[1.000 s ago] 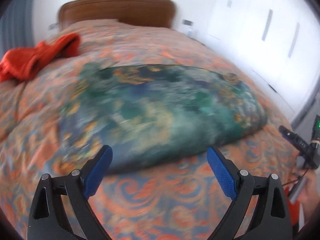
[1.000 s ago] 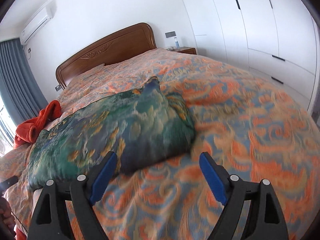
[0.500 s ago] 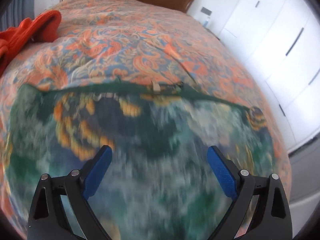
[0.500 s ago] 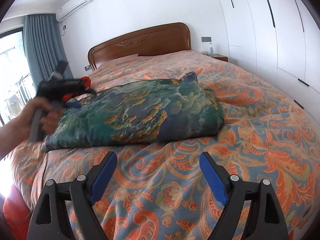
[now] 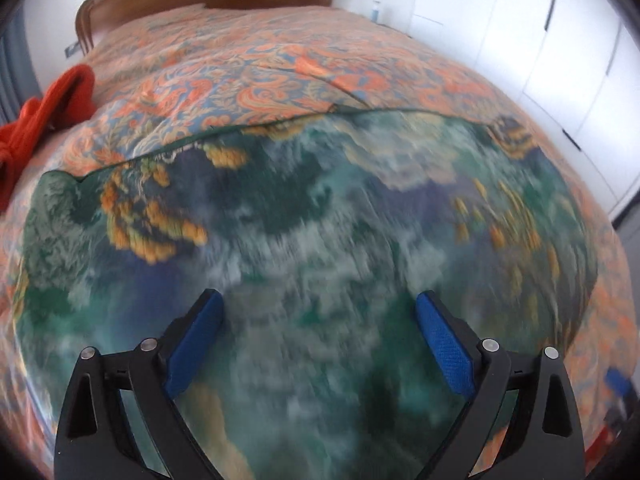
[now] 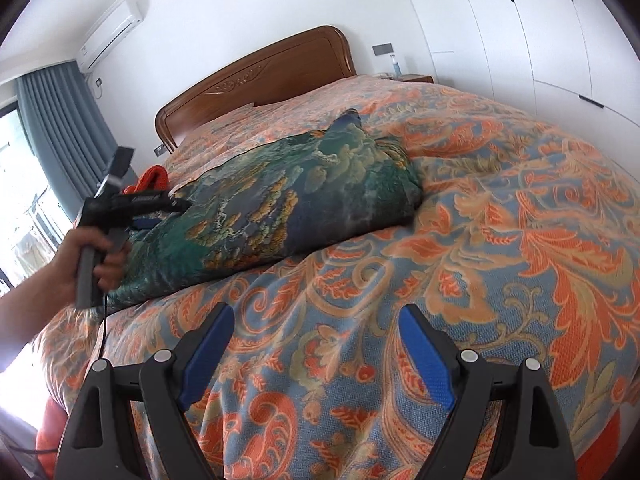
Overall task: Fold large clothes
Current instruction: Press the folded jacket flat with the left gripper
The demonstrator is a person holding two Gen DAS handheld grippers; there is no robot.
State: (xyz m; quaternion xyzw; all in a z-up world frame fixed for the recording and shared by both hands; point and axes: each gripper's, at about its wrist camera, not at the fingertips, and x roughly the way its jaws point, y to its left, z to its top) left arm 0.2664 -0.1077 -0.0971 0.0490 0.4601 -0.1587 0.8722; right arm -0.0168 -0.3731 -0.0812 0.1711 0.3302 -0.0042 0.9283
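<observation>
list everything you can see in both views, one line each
folded garment: 1, green-blue with orange print, on the bedspread
red cloth: 1, red-orange, bunched at the bed's left edge
bedspread: 1, orange and blue paisley, covers the bed
headboard: 1, brown wood, against the wall
air conditioner: 1, white, high on the wall
curtain: 1, grey-blue, by the window
wardrobe: 1, white, right of the bed
left gripper: 1, black with blue pads, open over the garment
right gripper: 1, black with blue pads, open over bare bedspread
left hand: 1, holding the left gripper's handle
</observation>
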